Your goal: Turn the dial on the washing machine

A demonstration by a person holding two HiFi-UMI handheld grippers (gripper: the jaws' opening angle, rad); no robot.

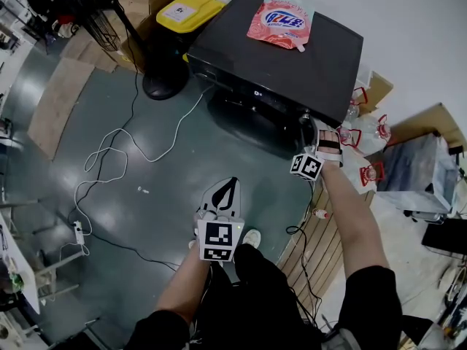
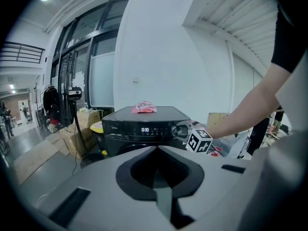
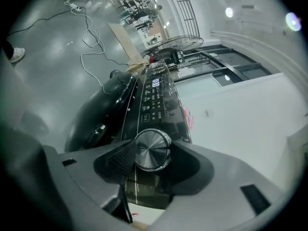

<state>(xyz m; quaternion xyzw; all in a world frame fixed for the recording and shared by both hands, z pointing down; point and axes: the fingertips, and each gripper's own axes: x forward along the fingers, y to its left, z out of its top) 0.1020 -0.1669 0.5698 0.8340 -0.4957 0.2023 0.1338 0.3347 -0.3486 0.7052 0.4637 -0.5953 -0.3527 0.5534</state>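
Observation:
The black front-loading washing machine (image 1: 292,57) stands ahead of me, its display lit (image 2: 145,130). Its round metal dial (image 3: 152,149) sits at the right end of the control panel. My right gripper (image 3: 153,154) is rolled onto its side and shut on the dial, a ribbed pad against the dial's rim. In the head view the right gripper (image 1: 312,131) reaches the panel's right corner. The left gripper view shows the dial (image 2: 180,130) just behind the right gripper's marker cube. My left gripper (image 1: 231,183) hangs back over the floor, shut and empty, pointing at the machine.
A pink detergent pouch (image 1: 281,20) lies on the machine's top. A yellow-lidded bin (image 1: 188,9) and a fan's base (image 1: 162,86) stand at its left. Cables (image 1: 109,159) and a power strip (image 1: 79,233) lie on the floor. Bottles (image 1: 357,133) and a clear box (image 1: 419,170) sit at right.

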